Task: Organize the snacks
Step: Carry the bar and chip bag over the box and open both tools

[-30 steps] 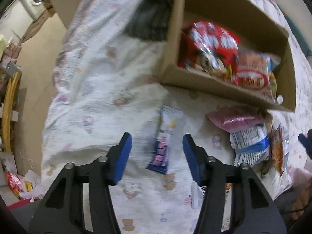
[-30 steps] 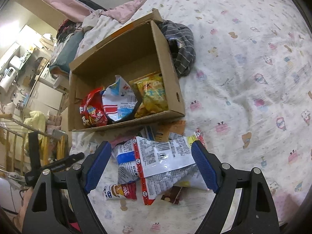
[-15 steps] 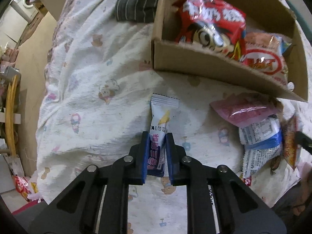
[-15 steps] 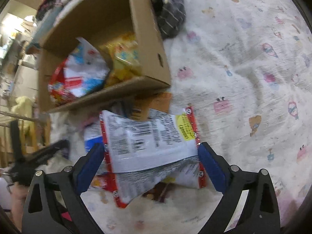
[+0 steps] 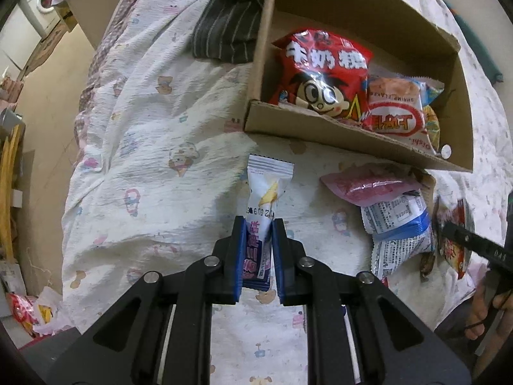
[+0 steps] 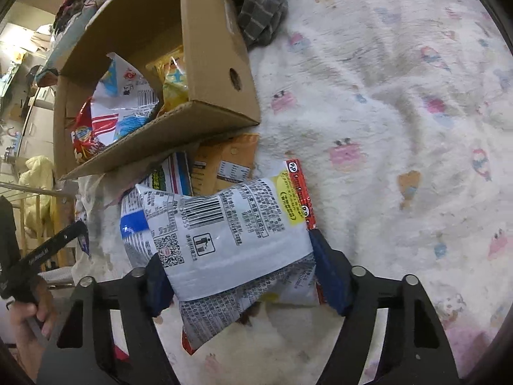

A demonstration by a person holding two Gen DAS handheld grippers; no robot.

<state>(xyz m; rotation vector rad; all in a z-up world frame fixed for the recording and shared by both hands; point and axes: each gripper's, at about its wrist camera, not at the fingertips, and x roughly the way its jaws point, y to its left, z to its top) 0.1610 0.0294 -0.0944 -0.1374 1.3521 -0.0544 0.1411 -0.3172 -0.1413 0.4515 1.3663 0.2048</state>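
Observation:
My left gripper (image 5: 259, 250) is shut on a slim white and purple snack packet (image 5: 264, 199) that lies on the bedsheet in front of the cardboard box (image 5: 320, 131). The box holds a red bag (image 5: 320, 73) and other snack bags. My right gripper (image 6: 237, 269) is closed around a large white snack bag (image 6: 224, 231), its blue pads (image 6: 323, 266) pressing both sides. More packets lie under and behind that bag, next to the box (image 6: 221, 109).
A pink packet (image 5: 368, 186) and a white and blue packet (image 5: 397, 224) lie right of my left gripper. A striped grey garment (image 5: 227, 32) sits by the box's far corner. The bed edge drops to the floor at left (image 5: 48, 112).
My left gripper closed on the slim packet and has lifted its end slightly. My right gripper moved down over the large white bag and closed onto its sides.

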